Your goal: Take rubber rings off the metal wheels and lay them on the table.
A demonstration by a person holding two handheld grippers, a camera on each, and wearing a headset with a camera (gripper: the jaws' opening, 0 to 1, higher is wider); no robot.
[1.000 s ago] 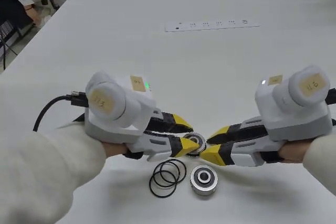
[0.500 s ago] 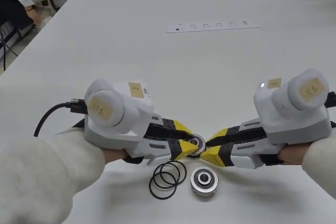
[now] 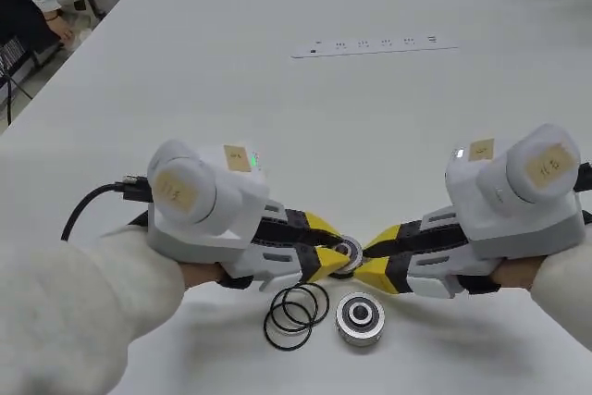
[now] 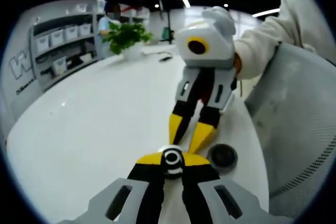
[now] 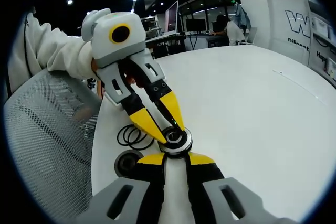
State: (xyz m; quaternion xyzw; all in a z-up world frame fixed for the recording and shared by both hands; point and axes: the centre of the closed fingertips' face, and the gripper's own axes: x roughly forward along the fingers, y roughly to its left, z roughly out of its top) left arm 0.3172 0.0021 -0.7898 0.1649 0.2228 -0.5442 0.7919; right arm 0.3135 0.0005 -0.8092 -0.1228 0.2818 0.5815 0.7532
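Slightly lower than before, the left gripper [image 3: 324,253] kept its fingers clamped on the metal wheel [image 3: 348,251]. Fingers of the right gripper [image 3: 375,259] sat narrow against that wheel, grip unclear. Loose rubber rings [image 3: 294,314] lay on the counter [image 3: 324,136] near both fingertips.

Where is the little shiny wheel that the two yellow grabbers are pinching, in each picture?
Head view: the held wheel is low centre, where the left gripper and the right gripper meet.
Left gripper view: low centre, between that gripper's own yellow tips.
Right gripper view: just below centre, above that gripper's own yellow tips.
Shared landmark: the second wheel, lying flat close by.
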